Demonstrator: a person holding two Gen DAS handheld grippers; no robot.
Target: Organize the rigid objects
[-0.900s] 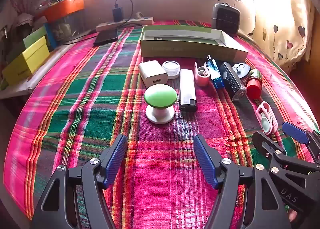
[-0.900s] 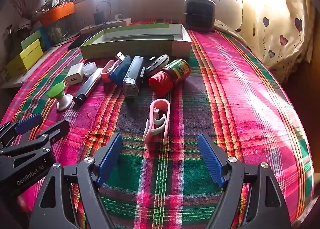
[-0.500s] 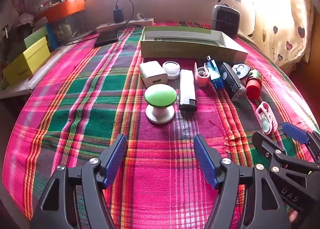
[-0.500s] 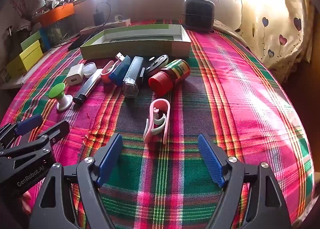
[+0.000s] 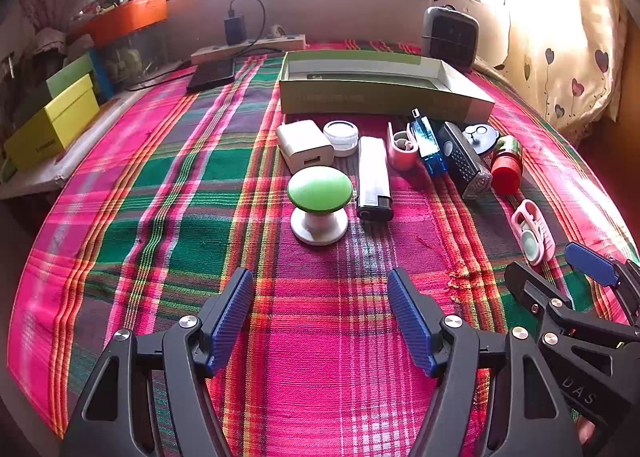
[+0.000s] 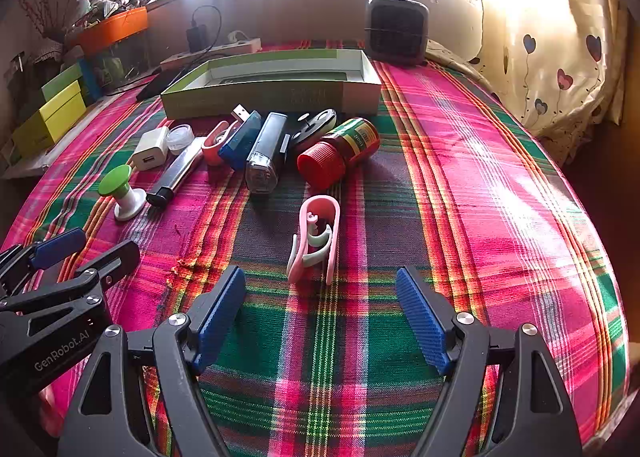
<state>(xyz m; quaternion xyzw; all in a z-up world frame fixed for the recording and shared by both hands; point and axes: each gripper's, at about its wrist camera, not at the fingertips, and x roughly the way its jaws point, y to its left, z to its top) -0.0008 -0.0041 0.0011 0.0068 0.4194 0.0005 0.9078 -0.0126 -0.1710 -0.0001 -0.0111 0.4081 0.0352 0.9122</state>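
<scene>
Left gripper (image 5: 320,321), jaws wide and empty, faces the green-capped white knob (image 5: 320,203) at the plaid cloth's (image 5: 168,193) middle. Right gripper (image 6: 322,313), equally wide and empty, faces the pink plastic clip (image 6: 316,241), evidently each awaiting transfer to the open green cardboard box (image 6: 272,95) toward the far edge.

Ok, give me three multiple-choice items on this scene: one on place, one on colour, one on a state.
1. The green-topped knob stands where?
A. inside the box
B. on the cloth, beside the lighter
C. on the windowsill

2. The cap of the lying bottle is:
A. red
B. blue
C. white

3. The right gripper is:
A. shut on the pink clip
B. open and empty
C. shut and empty

Answers: 1 B, it stands upright left of the lighter, outside the cardboard box; 2 A, the cap shows red; 3 B, its jaws stand apart, the pink clip lying ahead, untouched.
</scene>
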